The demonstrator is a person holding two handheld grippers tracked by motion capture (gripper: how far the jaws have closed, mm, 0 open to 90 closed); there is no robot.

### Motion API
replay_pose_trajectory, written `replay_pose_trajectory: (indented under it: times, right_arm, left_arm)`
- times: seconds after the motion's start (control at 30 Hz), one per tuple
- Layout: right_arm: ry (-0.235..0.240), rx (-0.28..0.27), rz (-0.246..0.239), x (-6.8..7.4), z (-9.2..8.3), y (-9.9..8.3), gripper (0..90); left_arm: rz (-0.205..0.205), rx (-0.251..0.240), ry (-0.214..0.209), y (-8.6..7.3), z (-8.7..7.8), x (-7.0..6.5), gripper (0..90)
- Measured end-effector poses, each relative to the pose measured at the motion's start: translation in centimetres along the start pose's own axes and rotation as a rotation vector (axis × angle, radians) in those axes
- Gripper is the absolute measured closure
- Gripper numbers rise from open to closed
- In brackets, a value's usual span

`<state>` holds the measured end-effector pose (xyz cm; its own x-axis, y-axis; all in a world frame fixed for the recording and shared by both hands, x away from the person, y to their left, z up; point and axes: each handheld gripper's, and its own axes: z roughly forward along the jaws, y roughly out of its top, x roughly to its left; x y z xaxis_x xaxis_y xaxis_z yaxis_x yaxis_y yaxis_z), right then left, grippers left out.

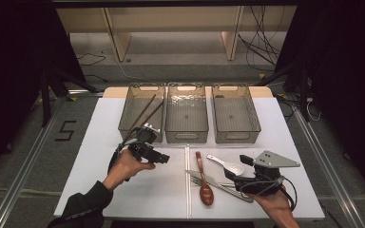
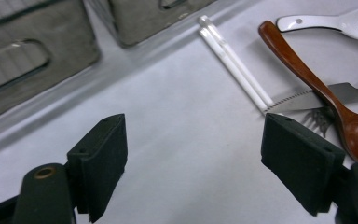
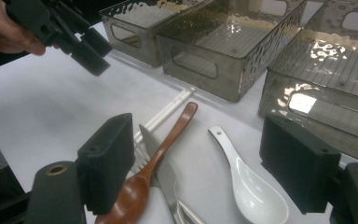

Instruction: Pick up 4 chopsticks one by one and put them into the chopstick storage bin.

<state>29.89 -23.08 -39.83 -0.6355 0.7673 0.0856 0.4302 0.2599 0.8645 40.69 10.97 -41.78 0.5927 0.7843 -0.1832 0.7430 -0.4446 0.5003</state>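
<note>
— Black jaws first: how does the left gripper (image 1: 158, 156) stand?

— Spread wide, nothing between the pads. In the high view the left hand (image 1: 126, 166) comes up from about seven o'clock, forearm slanting toward the table's middle, wrist bent so the jaws point toward three o'clock over bare white table (image 1: 100, 142). Its own view shows white chopsticks (image 2: 235, 65) ahead at one o'clock, apart from the jaws.

— And behind it?

— Three smoky plastic bins in a row at twelve o'clock. The left bin (image 1: 141, 113) holds a pair of dark chopsticks (image 1: 145, 114) leaning in it; the middle bin (image 1: 186, 114) and right bin (image 1: 235, 114) follow to the right.

— Moving right, what lies on the table?

— A clear divider strip, then the wooden spoon (image 1: 204, 183), bowl toward six o'clock, lying across a knife (image 1: 218, 183) and a fork (image 2: 318, 119). Just beside it, at its two o'clock, a white ceramic spoon (image 1: 227, 165).

— The right gripper (image 1: 240, 171)?

— Also gaping, holding nothing. The right hand (image 1: 275, 199) enters from five o'clock, palm under the body, jaws aimed toward nine o'clock at the cutlery. In its own view the wooden spoon and white spoon lie between the jaws, untouched.
</note>
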Motion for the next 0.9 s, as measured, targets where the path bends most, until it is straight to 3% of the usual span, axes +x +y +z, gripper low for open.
replay_pose_trajectory:
  times: [0.17, 0.5, 0.9]
  right_arm:
    - [-0.002, 0.002, 0.002, -0.1, 0.0, 0.0, 27.0]
    - [-0.002, 0.005, 0.001, 0.0, 0.1, 0.0, 27.0]
    - [-0.002, 0.004, 0.001, -0.1, 0.1, 0.0, 27.0]
  left_arm:
    - [0.038, 0.021, -0.019, -0.3, 0.6, -1.7, 20.9]
    - [0.050, 0.044, -0.028, -1.1, 2.3, -3.8, 19.9]
    - [0.104, 0.075, -0.036, -1.9, 3.3, -6.3, 18.2]
